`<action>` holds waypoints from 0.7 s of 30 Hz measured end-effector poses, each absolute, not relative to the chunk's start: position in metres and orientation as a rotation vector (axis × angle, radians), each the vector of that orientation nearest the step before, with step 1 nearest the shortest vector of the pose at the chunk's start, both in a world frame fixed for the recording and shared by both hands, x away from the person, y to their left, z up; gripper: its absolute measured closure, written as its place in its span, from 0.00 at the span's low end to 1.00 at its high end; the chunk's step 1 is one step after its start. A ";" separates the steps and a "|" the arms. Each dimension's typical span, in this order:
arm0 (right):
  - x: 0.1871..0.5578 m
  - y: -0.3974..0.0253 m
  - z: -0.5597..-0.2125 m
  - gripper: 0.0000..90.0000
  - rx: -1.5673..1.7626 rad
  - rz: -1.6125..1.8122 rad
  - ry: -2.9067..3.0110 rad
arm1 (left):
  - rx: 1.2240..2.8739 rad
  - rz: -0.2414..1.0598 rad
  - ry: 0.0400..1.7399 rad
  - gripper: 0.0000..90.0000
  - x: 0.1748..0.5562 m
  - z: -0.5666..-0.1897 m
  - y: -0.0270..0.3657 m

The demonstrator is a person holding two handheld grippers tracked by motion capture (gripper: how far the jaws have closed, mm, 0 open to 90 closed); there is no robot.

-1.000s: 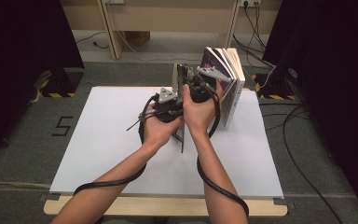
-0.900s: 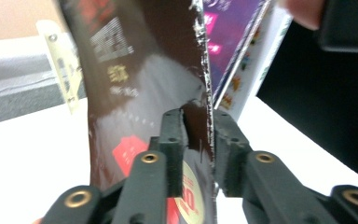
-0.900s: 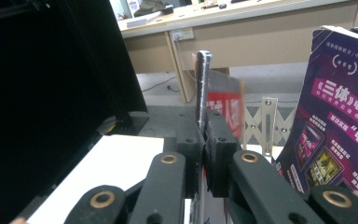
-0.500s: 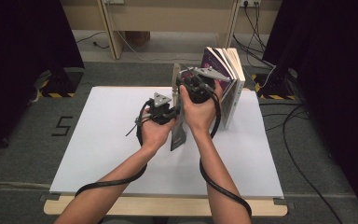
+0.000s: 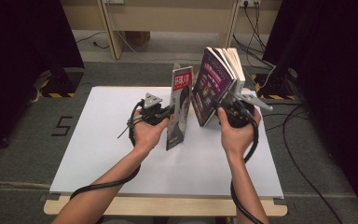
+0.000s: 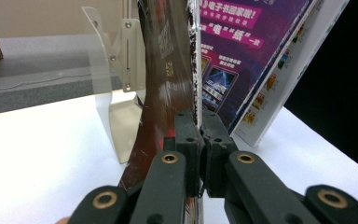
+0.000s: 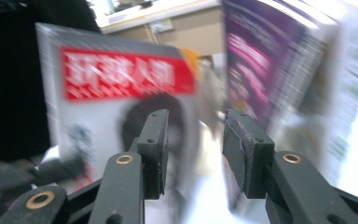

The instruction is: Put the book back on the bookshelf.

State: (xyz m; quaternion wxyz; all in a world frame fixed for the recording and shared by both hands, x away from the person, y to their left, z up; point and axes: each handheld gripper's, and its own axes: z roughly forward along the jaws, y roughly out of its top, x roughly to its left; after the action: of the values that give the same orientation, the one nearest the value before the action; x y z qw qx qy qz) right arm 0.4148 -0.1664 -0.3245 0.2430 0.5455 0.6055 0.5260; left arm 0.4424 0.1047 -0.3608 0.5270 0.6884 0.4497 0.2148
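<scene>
A white counter (image 5: 98,154) stands on grey carpet, with black curtains at both sides and a wooden frame beyond it. Near the far edge of the counter stands a thin magazine with a red title band and a face on its cover (image 5: 179,109), upright on its lower edge and leaning a little. The left tool (image 5: 165,112) is clamped on the magazine's near edge; in the left gripper view its black jaws are pressed together with the white page edge (image 6: 195,70) between them. Just behind the magazine there stands a clear plastic bookend (image 6: 109,93). To the right, apart from the magazine, a purple-covered book (image 5: 212,84) leans against more books (image 5: 233,63). The right tool (image 5: 221,108) is held just beside the purple book's lower corner; in the right gripper view its jaws stand apart with nothing between them, and the view is blurred.
</scene>
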 end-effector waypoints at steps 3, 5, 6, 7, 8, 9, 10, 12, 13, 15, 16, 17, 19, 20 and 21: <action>0.399 -0.187 -0.345 0.68 1.537 1.404 1.642 | 1.630 0.515 1.070 0.97 0.441 -0.361 0.111; 0.392 -0.196 -0.355 0.68 1.555 1.368 1.628 | 1.618 0.518 1.069 0.97 0.441 -0.361 0.114; 0.389 -0.200 -0.361 0.68 1.566 1.352 1.630 | 1.612 0.517 1.068 0.97 0.440 -0.362 0.115; 0.387 -0.205 -0.367 0.68 1.579 1.337 1.628 | 1.608 0.520 1.067 0.97 0.440 -0.362 0.117; 0.385 -0.209 -0.373 0.68 1.601 1.327 1.626 | 1.604 0.522 1.066 0.97 0.439 -0.362 0.117; 0.384 -0.213 -0.379 0.68 1.619 1.319 1.629 | 1.599 0.524 1.060 0.97 0.438 -0.361 0.118; 0.381 -0.217 -0.386 0.68 1.649 1.303 1.630 | 1.594 0.524 1.056 0.97 0.437 -0.361 0.119; 0.378 -0.222 -0.396 0.68 1.668 1.289 1.627 | 1.581 0.524 1.054 0.97 0.437 -0.359 0.121; 0.376 -0.225 -0.401 0.68 1.686 1.288 1.621 | 1.578 0.523 1.055 0.97 0.437 -0.358 0.121; 0.373 -0.229 -0.408 0.68 1.710 1.290 1.604 | 1.567 0.526 1.053 0.97 0.438 -0.355 0.123; 0.371 -0.232 -0.412 0.68 1.715 1.291 1.597 | 1.563 0.529 1.053 0.97 0.438 -0.354 0.123; 0.370 -0.234 -0.414 0.68 1.721 1.289 1.594 | 1.560 0.531 1.051 0.97 0.438 -0.352 0.123; 0.368 -0.235 -0.419 0.68 1.738 1.287 1.586 | 1.547 0.544 1.049 0.97 0.439 -0.348 0.124; 0.368 -0.237 -0.421 0.68 1.734 1.278 1.596 | 1.546 0.549 1.047 0.97 0.439 -0.347 0.124; 0.368 -0.237 -0.422 0.68 1.736 1.274 1.594 | 1.543 0.556 1.042 0.97 0.439 -0.344 0.124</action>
State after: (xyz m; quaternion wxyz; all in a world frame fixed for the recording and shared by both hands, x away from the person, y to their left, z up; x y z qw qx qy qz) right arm 0.3676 -0.2365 -0.4220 0.2291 0.6309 0.5791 0.4628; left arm 0.4395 0.1240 -0.3442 0.5640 0.6558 0.4428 0.2362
